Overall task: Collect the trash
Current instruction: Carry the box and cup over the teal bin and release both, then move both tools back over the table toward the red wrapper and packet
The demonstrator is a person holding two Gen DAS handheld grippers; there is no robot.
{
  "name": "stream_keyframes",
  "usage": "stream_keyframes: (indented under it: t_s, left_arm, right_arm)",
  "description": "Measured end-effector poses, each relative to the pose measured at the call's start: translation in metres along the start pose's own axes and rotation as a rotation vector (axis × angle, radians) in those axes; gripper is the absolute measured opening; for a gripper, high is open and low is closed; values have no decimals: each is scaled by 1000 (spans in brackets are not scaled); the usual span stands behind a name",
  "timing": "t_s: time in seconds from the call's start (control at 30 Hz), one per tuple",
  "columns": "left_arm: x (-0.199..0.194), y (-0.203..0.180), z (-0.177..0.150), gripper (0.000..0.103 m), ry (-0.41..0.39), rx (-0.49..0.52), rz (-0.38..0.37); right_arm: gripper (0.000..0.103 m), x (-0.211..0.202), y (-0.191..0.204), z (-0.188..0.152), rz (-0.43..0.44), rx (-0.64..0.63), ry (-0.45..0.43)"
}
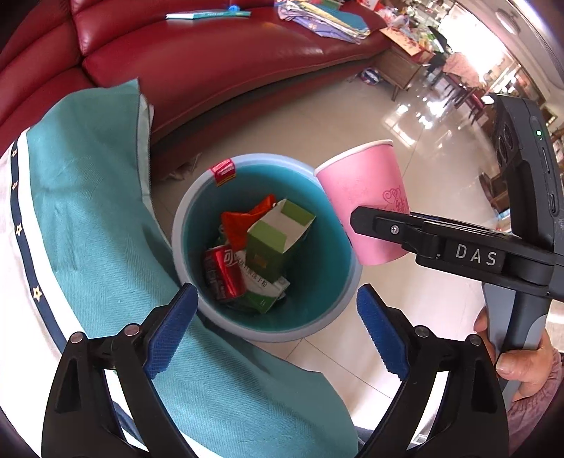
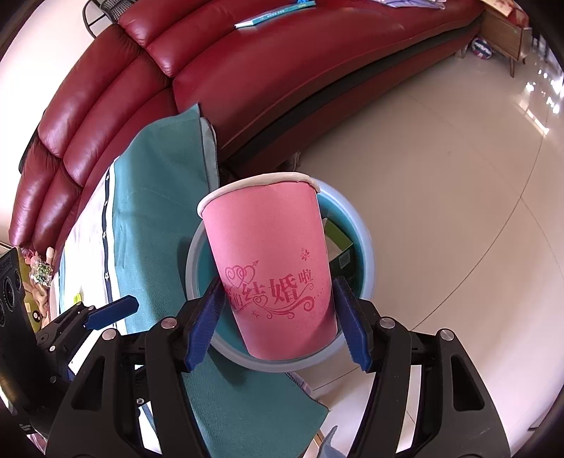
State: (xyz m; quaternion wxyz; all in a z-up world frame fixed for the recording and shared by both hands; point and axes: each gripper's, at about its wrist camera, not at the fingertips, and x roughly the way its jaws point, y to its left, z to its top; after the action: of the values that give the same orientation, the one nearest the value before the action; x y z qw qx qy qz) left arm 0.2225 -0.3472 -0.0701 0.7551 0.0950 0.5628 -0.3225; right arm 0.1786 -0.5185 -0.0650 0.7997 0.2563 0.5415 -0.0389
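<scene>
A pale blue trash bin [image 1: 338,310] stands on the floor beside the table; it also shows in the right wrist view [image 2: 366,253]. Inside lie a green carton [image 1: 271,243], a red soda can [image 1: 224,273] and an orange wrapper [image 1: 239,225]. My right gripper [image 2: 278,313] is shut on a pink paper cup [image 2: 268,260], held upright over the bin's right rim; the cup also shows in the left wrist view [image 1: 366,197]. My left gripper [image 1: 278,334] is open and empty above the bin's near rim.
A table with a teal cloth [image 1: 98,218] lies left of the bin. A red leather sofa [image 1: 218,60] with a booklet [image 1: 208,14] and papers [image 1: 324,17] stands behind. Glossy tile floor [image 2: 440,183] spreads right. A wooden side table [image 1: 405,67] is far back.
</scene>
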Motion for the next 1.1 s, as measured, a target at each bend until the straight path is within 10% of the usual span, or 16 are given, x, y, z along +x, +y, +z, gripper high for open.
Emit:
stream_keyframes:
  t_s: [1.1]
  left_arm:
    - [-73, 21, -61, 99, -87, -57, 38]
  right_arm:
    - [91, -48, 70, -48, -78, -108, -6]
